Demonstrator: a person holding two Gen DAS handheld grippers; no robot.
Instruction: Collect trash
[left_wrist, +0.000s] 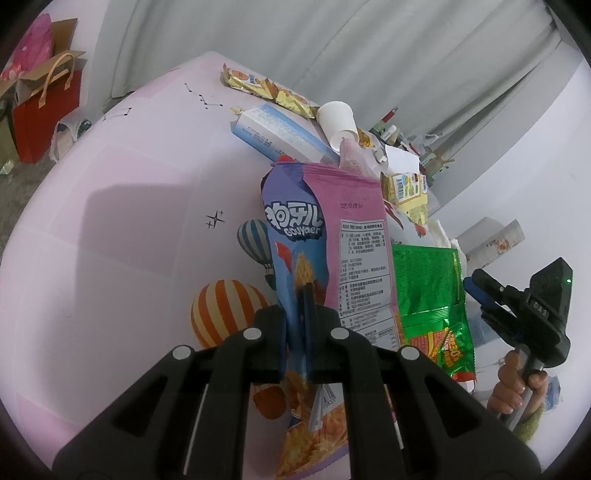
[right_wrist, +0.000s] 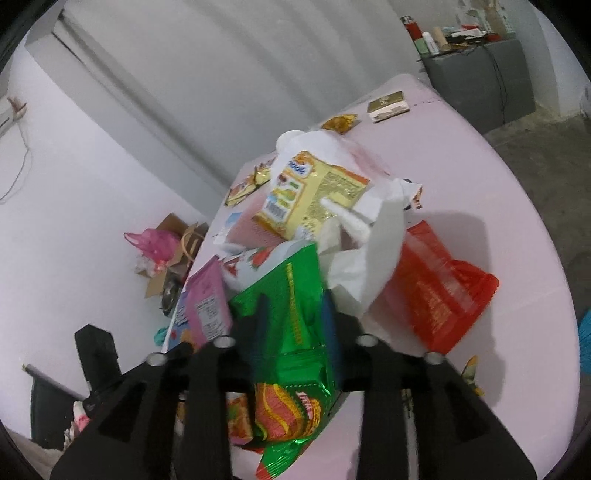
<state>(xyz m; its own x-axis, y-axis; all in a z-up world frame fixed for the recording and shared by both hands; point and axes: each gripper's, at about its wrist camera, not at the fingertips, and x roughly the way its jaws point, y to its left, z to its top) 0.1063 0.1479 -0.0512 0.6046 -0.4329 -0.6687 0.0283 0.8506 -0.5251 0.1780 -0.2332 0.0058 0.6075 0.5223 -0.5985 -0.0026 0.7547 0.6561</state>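
1. Here the left gripper is pinching the purple-pink snack bag at its lower part, holding it above the desk.
2. The right gripper is clamping the green foil packet mid-body, beside the trash pile.
3. Both wrappers are looking light, limp and slick; gripping a flat sealed edge seems safest.
4. The red plastic bag is lying on the desk, just beside the pile.

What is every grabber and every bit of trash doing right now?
left gripper: shut on the pink snack bag
pink snack bag: held, upright
right gripper: shut on the green wrapper
green wrapper: held, crumpled
paper cup: upside down
red bag: lying flat
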